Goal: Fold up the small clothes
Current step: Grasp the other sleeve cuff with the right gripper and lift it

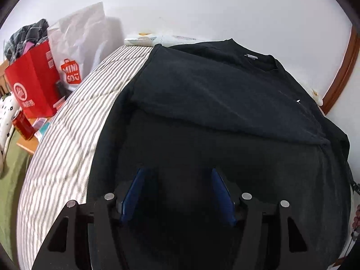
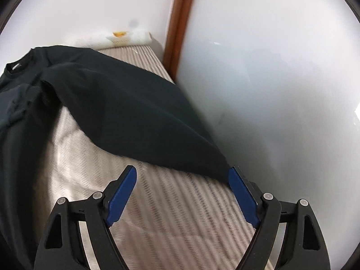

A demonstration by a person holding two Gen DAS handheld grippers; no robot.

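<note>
A black long-sleeved top (image 1: 213, 94) lies on a grey-and-white striped bed (image 1: 74, 121), collar toward the far wall. One sleeve is folded across its chest. My left gripper (image 1: 177, 173) is open, its blue fingers (image 1: 132, 193) over the lower body of the top, holding nothing. In the right wrist view the other sleeve (image 2: 139, 117) stretches out over the striped bed (image 2: 171, 202) toward the wall. My right gripper (image 2: 182, 173) is open just short of the cuff, which lies by the right fingertip (image 2: 238, 184).
A red paper bag (image 1: 33, 83), a white Miniso bag (image 1: 76, 51) and a red can (image 1: 22, 123) stand on a wooden stand left of the bed. A white wall (image 2: 270, 78) with a brown wooden frame (image 2: 180, 20) runs along the bed's right side.
</note>
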